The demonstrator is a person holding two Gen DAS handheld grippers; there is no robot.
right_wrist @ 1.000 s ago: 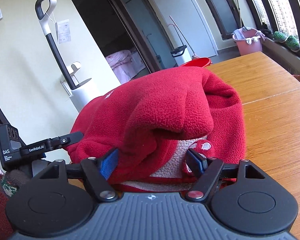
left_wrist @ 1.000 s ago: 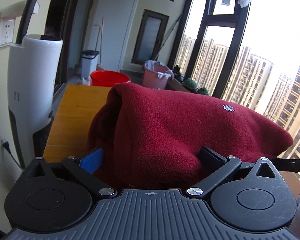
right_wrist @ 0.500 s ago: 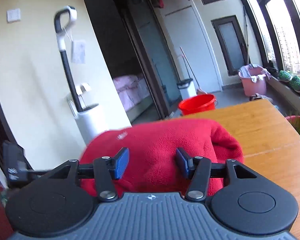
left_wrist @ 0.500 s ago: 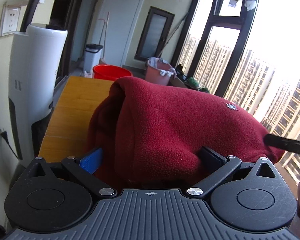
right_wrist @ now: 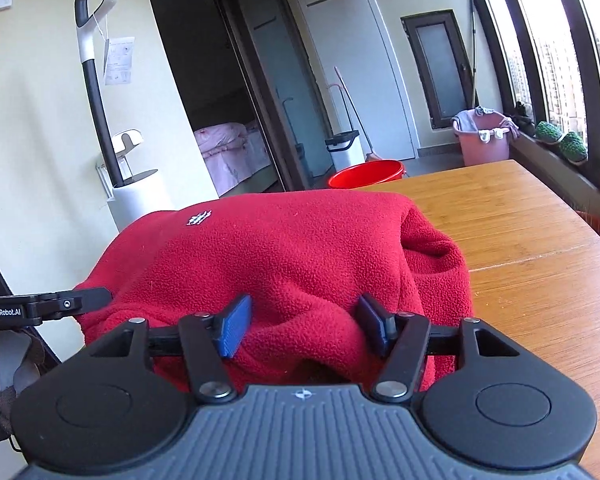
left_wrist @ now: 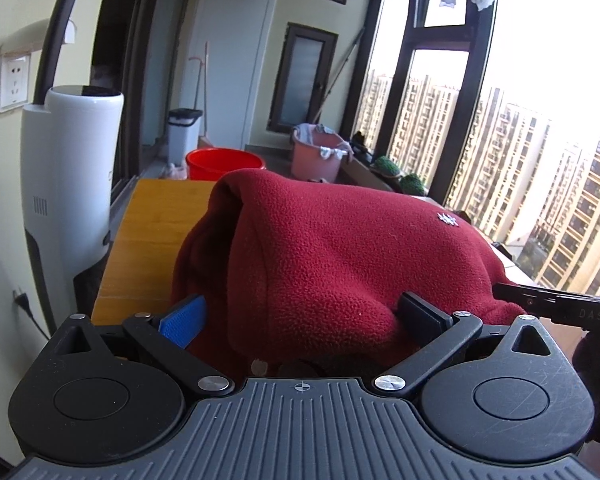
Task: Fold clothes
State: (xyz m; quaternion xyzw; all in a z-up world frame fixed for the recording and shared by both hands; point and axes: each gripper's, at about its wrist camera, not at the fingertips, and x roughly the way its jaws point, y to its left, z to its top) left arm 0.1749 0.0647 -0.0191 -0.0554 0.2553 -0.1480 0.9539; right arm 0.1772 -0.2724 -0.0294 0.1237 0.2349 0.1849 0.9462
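A red fleece garment [left_wrist: 340, 256] with a small white emblem lies bunched in a folded heap on the wooden table [left_wrist: 156, 232]. My left gripper [left_wrist: 300, 316] has its jaws set wide on either side of a thick fold of the fleece. My right gripper [right_wrist: 306, 322] in the right wrist view holds another fold of the same fleece [right_wrist: 292, 256] between its blue pads. Each gripper's side arm shows at the edge of the other's view. The underside of the garment is hidden.
A white vacuum dock [left_wrist: 68, 184] stands left of the table, by a wall socket [left_wrist: 14, 84]. A red bucket [right_wrist: 366, 174] and pink basin [right_wrist: 484, 140] sit on the floor beyond. Tall windows line the right side. Bare tabletop [right_wrist: 520, 248] lies right of the garment.
The right gripper lifted off the fleece, moved over it and came down on a new fold on top; the pale lining no longer shows. The left gripper stayed on its fold.
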